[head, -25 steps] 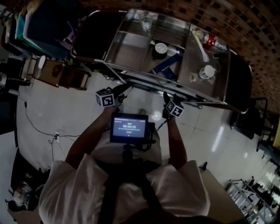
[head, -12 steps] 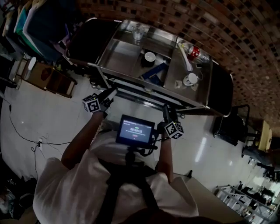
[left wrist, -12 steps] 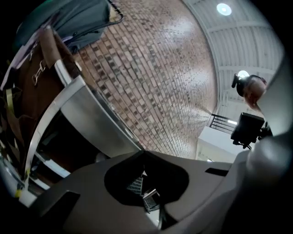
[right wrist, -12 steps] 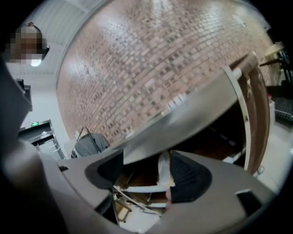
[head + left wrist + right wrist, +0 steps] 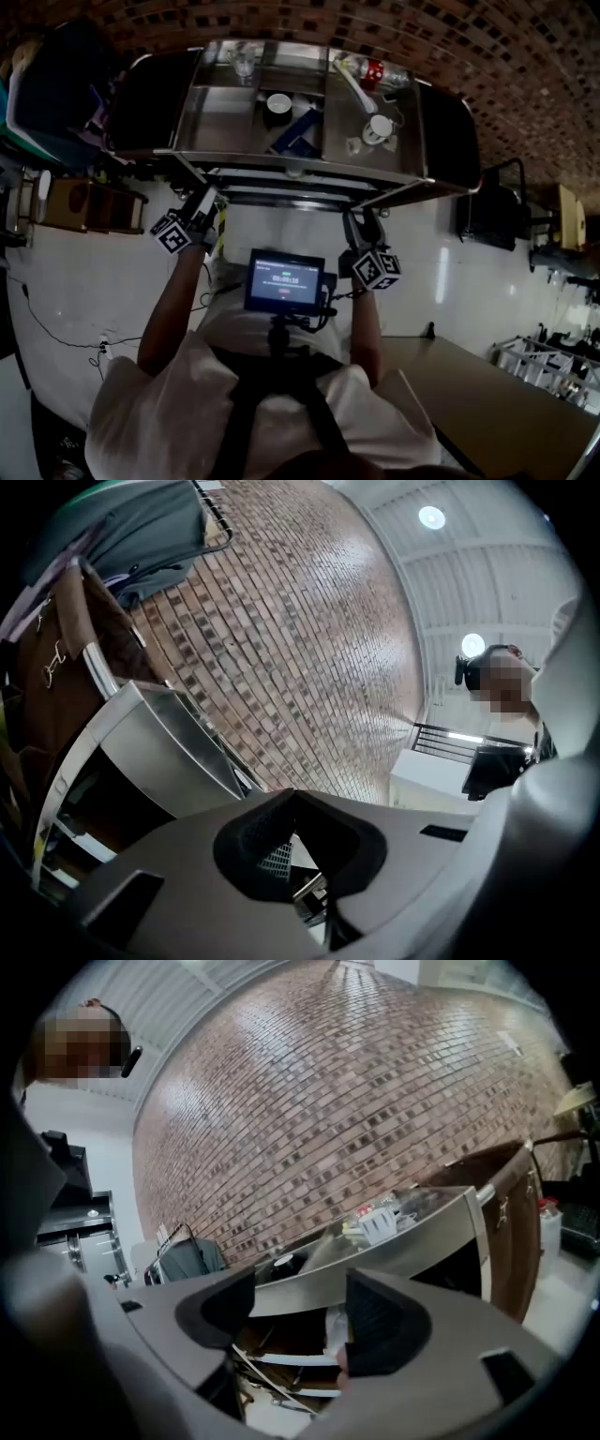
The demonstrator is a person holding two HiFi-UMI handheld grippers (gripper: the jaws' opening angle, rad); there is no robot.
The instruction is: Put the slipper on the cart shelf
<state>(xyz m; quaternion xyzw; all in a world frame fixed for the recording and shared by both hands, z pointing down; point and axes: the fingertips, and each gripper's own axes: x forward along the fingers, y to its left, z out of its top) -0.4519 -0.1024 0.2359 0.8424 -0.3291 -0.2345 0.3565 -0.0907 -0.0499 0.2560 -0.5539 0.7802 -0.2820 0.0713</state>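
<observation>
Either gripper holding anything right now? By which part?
Nothing held: right gripper jaws apart, have just been closing, nothing between them; left gripper jaws together, empty.

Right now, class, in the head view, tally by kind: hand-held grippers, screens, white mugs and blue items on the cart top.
Hand-held grippers: 2 (left hand-held gripper, right hand-held gripper, whose empty jaws have just been closing)
Screen: 1
White mug: 1
Blue item: 1
Total: 5

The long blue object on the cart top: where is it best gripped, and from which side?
Likely across its narrow width at the near end, from the cart's front edge: the blue object lies flat and diagonal, and a black cup stands close behind it.
</observation>
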